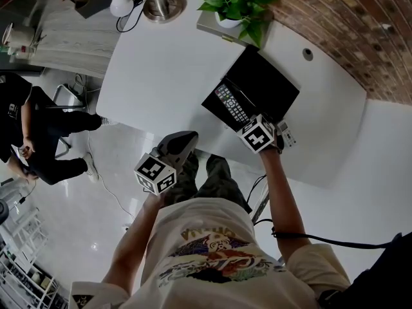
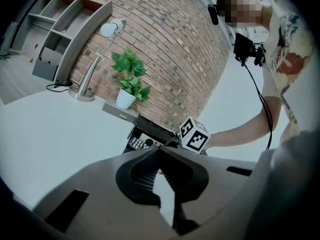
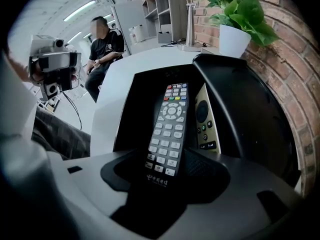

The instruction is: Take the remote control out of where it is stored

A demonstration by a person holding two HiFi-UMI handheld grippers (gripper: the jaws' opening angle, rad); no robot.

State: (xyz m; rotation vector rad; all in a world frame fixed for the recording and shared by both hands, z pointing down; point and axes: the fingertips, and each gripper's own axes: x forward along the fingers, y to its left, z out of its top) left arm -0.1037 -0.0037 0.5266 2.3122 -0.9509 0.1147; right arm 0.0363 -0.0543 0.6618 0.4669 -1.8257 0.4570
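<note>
A black storage box (image 1: 267, 82) lies open on the white table (image 1: 161, 69), and a grey remote control (image 1: 232, 103) rests in it. My right gripper (image 1: 248, 124) is at the box's near edge. In the right gripper view the remote (image 3: 169, 129) lies lengthwise with its near end between the jaws of the right gripper (image 3: 167, 166), which is open; a narrow gap shows on each side. A second, cream remote (image 3: 204, 119) lies beside it in the box (image 3: 145, 79). My left gripper (image 1: 183, 141) hangs shut and empty off the table's front edge.
A potted plant (image 1: 232, 5) and a desk lamp (image 1: 158, 2) stand at the back of the table by the brick wall (image 1: 347, 18). A person (image 1: 38, 134) sits at the far left. A cable hole (image 1: 308, 54) lies right of the box.
</note>
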